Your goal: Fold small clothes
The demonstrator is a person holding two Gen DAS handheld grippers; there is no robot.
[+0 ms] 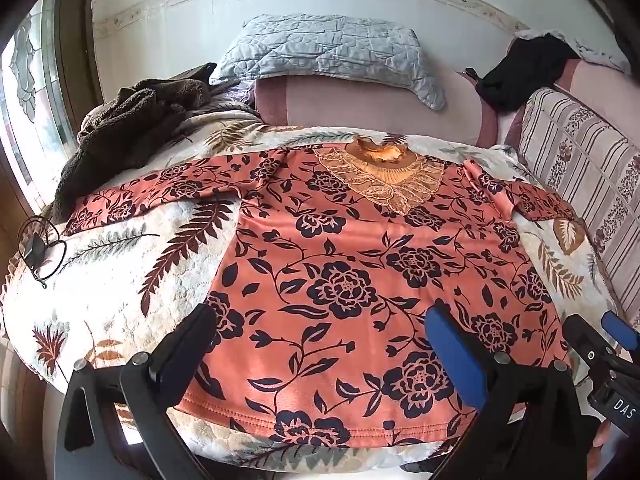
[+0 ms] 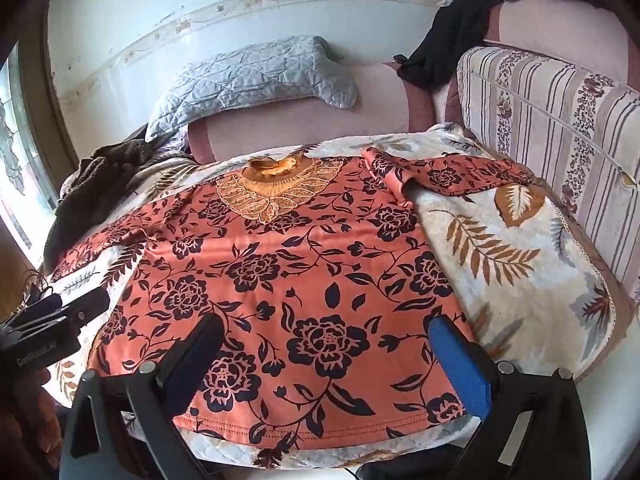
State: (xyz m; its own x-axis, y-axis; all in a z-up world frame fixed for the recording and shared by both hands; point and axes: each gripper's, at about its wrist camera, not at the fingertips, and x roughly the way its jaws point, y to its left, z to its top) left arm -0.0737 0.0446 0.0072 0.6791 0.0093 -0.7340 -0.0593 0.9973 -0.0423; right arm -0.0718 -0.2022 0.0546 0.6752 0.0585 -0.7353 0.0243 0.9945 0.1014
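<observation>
An orange long-sleeved top (image 1: pixel 360 264) (image 2: pixel 288 264) with dark flowers and a lace collar lies flat, front up, on a leaf-print quilt (image 1: pixel 100 300) (image 2: pixel 520 280). Both sleeves are spread out sideways and the hem faces me. My left gripper (image 1: pixel 320 328) hovers open over the hem's left half, nothing between its fingers. My right gripper (image 2: pixel 328 340) hovers open over the hem's right half, likewise holding nothing. Each gripper shows at the edge of the other's view: the right gripper (image 1: pixel 600 344) and the left gripper (image 2: pixel 60 312).
A brown fleece garment (image 1: pixel 132 128) is heaped at the quilt's far left. A grey quilted pillow (image 1: pixel 332 52) leans on the pink backrest. Black clothing (image 1: pixel 528 72) hangs at the back right. A striped cushion (image 2: pixel 560 128) borders the right side. A black cable (image 1: pixel 40 248) lies at left.
</observation>
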